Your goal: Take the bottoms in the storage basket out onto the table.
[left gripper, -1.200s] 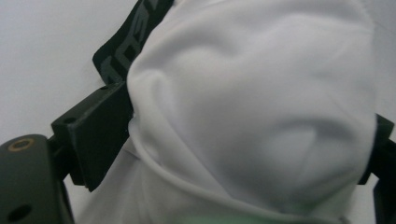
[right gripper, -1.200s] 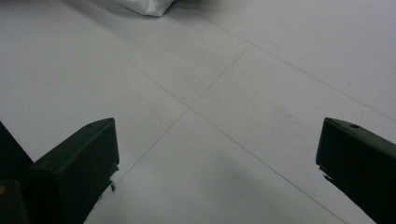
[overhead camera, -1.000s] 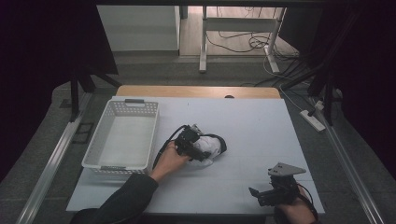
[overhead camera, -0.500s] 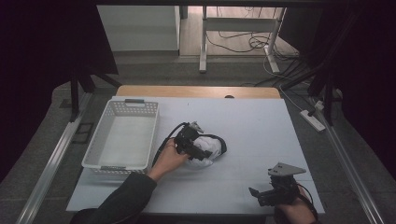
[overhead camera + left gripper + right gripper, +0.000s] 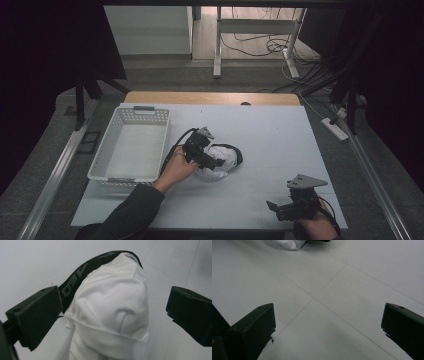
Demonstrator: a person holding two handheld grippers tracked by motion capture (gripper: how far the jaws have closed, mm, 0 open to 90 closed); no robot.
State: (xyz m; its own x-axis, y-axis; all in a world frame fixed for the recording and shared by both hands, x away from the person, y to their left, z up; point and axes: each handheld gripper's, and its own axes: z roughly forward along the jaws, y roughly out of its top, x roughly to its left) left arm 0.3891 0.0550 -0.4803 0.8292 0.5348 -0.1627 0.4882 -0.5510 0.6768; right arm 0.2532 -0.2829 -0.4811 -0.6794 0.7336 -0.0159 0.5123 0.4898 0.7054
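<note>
In the high view, a crumpled white cloth garment with a black stretchy band (image 5: 222,159) lies near the middle of the flat white table top (image 5: 270,135). The black left gripper (image 5: 216,164) sits right at the cloth, with its tips over the left side of the pile. The person's left hand (image 5: 176,169) holds it, and a dark sleeve (image 5: 127,215) comes in from the lower left of the frame.

In the left gripper view, the white cloth (image 5: 110,315) fills the middle of the frame. It bulges up between the two black jaws. The jaws stand wide apart, one at the left edge and one at the right edge. The left jaw is just beside the black band (image 5: 80,272), which has grey letters on it and runs up to the top of the frame. The right jaw is apart from the cloth.

A white plastic basket with little holes in its walls (image 5: 111,150) stands on the left part of the table, near the cloth.

The black right gripper (image 5: 276,209) is at the lower right of the high view, well apart from the cloth, held by the right hand (image 5: 315,225). In the right gripper view its jaws are spread wide with bare table (image 5: 324,300) between them. A bit of the white cloth (image 5: 289,243) peeks in at the top edge.
</note>
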